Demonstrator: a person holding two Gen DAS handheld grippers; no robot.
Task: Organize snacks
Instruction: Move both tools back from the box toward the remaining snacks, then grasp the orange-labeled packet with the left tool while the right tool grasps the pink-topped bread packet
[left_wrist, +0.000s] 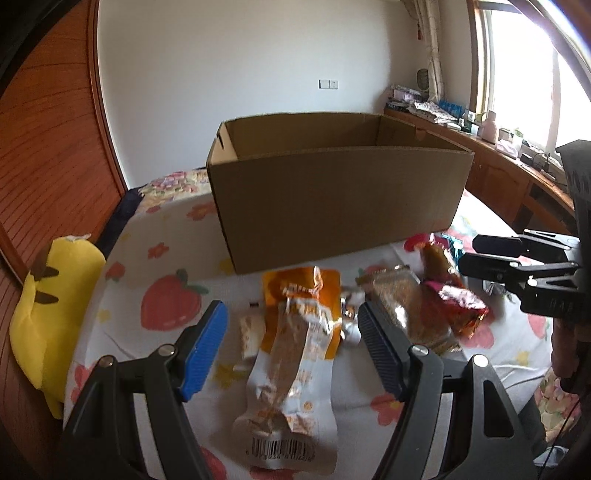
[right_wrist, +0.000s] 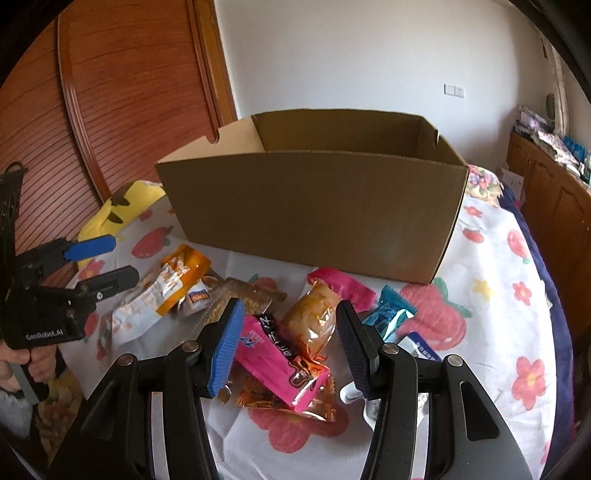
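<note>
Bedroom clutter around the bed

A yellow plush toy (left_wrist: 48, 314) lies at nine o'clock on the flowered bedsheet (left_wrist: 155, 258); slatted wooden doors (right_wrist: 122, 96) stand at ten, a cluttered wooden cabinet (left_wrist: 495, 166) at two.

Daylit room, fisheye views

I see the window (left_wrist: 517, 74) blown out at two o'clock; edges bend and darken, near packets slightly blurred.

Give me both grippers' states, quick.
Left gripper: open, holding nothing, over the orange-white packet.
Right gripper: open, holding nothing, over the pink packet.
</note>
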